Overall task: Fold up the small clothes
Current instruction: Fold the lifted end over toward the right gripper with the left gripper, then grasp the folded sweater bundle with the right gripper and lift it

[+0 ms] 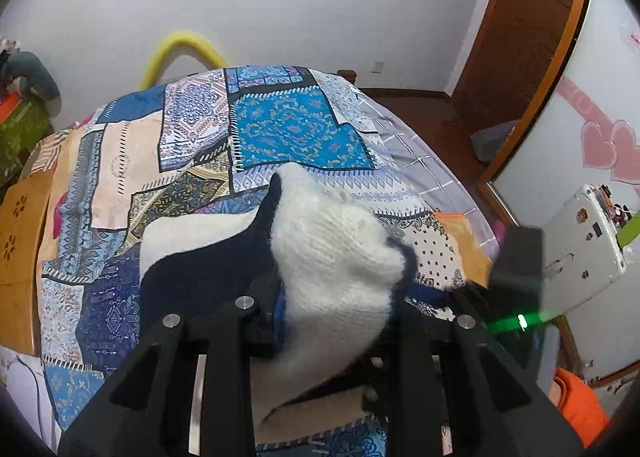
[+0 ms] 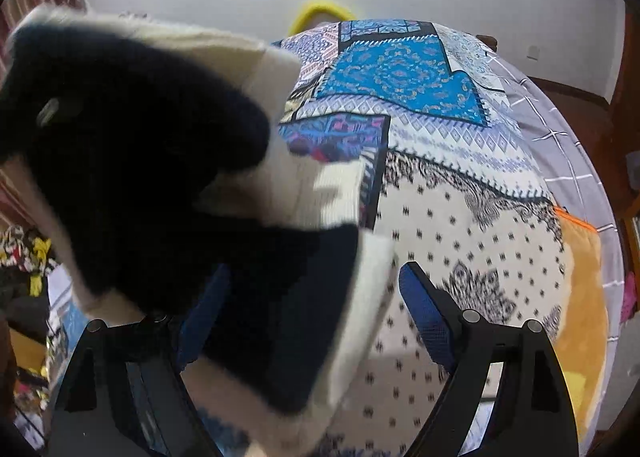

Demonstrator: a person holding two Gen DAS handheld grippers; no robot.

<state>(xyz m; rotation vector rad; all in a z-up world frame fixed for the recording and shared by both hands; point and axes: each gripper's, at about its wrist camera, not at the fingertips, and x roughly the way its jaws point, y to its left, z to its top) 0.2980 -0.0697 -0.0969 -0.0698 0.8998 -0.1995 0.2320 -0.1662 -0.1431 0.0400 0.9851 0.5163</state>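
Fuzzy white-and-navy knitted sweater (image 1: 332, 257) pinched in left gripper (image 1: 336, 321), lifted above patchwork quilt (image 1: 280, 125), trailing toward ten o'clock. Right gripper (image 2: 316, 317) spread wide, cloth draped over its nine-o'clock finger (image 2: 200, 321); likely nearer the loose hem.

Even, soft indoor light fills both views; the white wall (image 1: 320, 17) above the bed (image 1: 280, 125) is bright. Fisheye bending darkens the corners. In the right wrist view the knit garment (image 2: 160, 177) is motion-blurred
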